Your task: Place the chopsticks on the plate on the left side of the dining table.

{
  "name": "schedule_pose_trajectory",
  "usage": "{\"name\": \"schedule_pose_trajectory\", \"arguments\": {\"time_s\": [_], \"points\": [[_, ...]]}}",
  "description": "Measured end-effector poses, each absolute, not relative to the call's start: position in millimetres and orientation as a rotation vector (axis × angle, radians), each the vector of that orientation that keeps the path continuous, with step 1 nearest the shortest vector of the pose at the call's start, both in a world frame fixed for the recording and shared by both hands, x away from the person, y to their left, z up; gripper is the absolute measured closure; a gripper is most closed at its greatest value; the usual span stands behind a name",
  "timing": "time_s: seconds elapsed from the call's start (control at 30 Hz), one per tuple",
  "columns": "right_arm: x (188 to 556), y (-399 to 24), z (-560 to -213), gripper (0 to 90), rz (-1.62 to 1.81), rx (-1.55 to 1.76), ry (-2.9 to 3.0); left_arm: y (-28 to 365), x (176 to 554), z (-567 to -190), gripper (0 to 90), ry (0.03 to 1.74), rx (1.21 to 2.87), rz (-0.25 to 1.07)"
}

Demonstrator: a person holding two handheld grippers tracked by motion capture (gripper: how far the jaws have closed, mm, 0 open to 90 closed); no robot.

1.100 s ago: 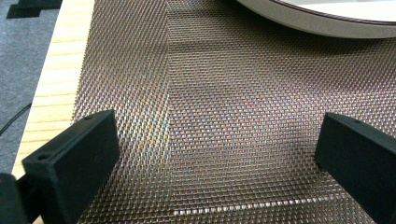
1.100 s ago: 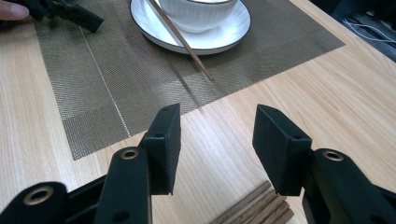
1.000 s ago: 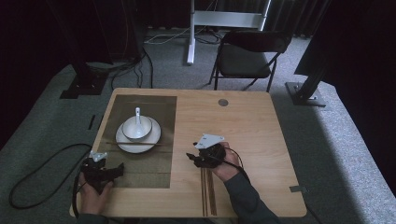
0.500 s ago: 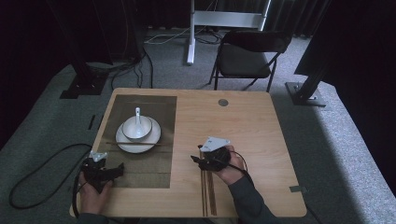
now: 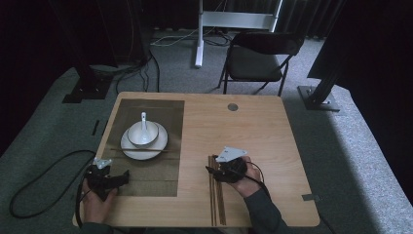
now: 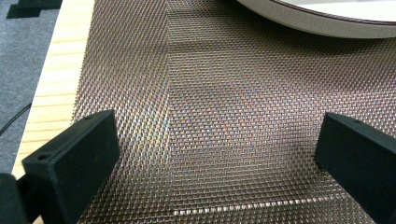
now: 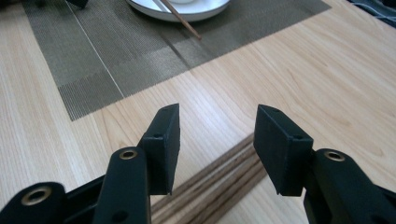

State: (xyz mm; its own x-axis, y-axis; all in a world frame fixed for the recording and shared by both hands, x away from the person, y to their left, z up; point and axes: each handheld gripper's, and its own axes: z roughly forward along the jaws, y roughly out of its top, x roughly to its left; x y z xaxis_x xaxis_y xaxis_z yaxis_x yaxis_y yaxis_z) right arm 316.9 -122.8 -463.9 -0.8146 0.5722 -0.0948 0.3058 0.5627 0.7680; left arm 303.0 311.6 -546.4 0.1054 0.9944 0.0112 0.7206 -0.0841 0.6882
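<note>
A bundle of brown chopsticks (image 5: 217, 195) lies side by side on the bare wood near the table's front edge. My right gripper (image 5: 212, 170) hovers over their far end, open, with the chopsticks (image 7: 219, 182) below and between its jaws (image 7: 217, 140), untouched. My left gripper (image 5: 122, 177) rests open over the near left part of the woven placemat (image 5: 146, 170), nothing between its jaws (image 6: 215, 154). On the mat stands a white plate (image 5: 127, 146) bearing a bowl (image 5: 142, 134) with a spoon (image 5: 143, 118); one chopstick (image 5: 165, 150) lies across the plate's front.
The plate's rim (image 6: 327, 25) is just beyond my left gripper. The wooden table (image 5: 272, 141) has a small round cap (image 5: 233, 107) at its far edge. A black folding chair (image 5: 258, 53) and stand legs are behind the table on the carpet.
My right gripper has drifted a little to the right and toward the front edge, dropping slightly over the chopsticks. The left gripper has kept still.
</note>
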Motion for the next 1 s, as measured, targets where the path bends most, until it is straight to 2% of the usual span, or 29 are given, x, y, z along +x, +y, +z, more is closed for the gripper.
{"name": "schedule_pose_trajectory", "arguments": {"time_s": [1.0], "points": [[300,-159,-491,50.2,1.065,0.84,2.465,312,303,-546,0.2,1.67,1.862,0.676]]}}
